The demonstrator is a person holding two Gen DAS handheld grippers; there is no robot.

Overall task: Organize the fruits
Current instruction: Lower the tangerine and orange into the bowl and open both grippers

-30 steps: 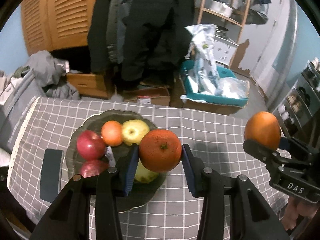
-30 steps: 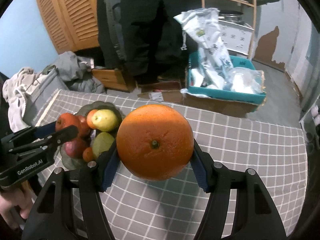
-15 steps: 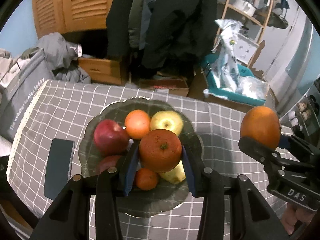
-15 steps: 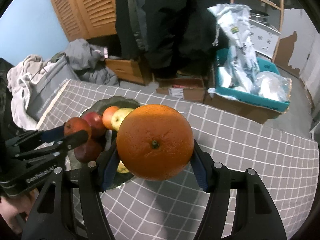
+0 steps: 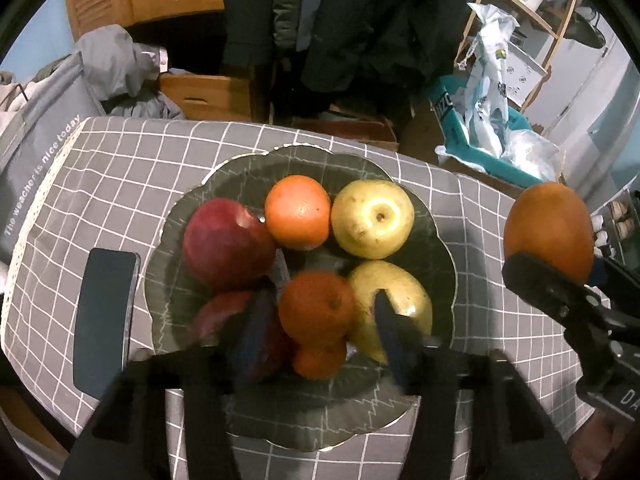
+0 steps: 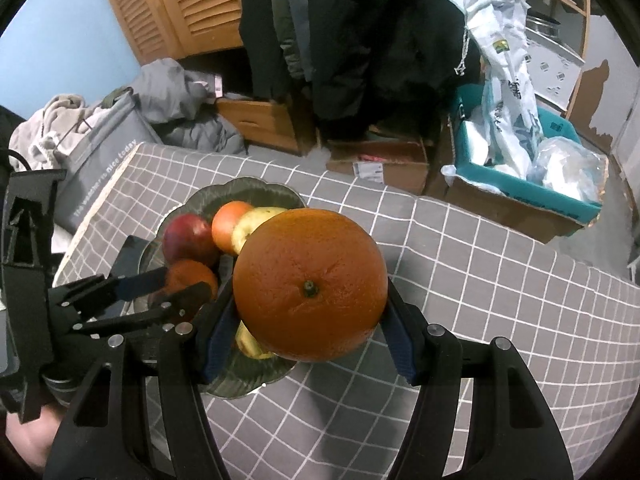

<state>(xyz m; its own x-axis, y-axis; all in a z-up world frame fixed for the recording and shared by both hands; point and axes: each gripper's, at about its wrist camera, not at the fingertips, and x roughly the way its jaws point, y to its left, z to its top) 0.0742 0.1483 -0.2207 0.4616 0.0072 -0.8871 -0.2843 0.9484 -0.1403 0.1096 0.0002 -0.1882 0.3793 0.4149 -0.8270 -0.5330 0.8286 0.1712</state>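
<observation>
Two grippers work over a grey tablecloth (image 5: 120,168) with a white grid. On it stands a dark glass plate (image 5: 436,232) with a scalloped rim, and seven fruits lie on it in the left wrist view.

Largest of all the fruit is the big orange (image 6: 310,286), round, deep orange, with pitted skin and its dark stem scar facing the camera. The right gripper (image 6: 308,336) is clamped on it, blue pads pressing both sides, and holds it above the cloth beside the plate's right edge.

On the plate, a dark red apple (image 5: 226,244) sits at the left with a second red apple (image 5: 224,312) below it, partly hidden by a gripper finger. A pale yellow pear (image 5: 372,218) (brown-speckled, stem pit upward) lies at the right rear, and another yellow pear (image 5: 404,300) lies in front of it. An orange tangerine (image 5: 298,212) sits between the apple and the rear pear, touching both.

The left gripper (image 5: 316,324) has just been opening; its jaws now stand apart, clear of the small orange (image 5: 316,306) between them. That orange rests on top of a smaller tangerine (image 5: 318,360) at the plate's centre front.

A dark phone (image 5: 106,320) lies flat on the cloth, just beside the plate's left rim.
</observation>
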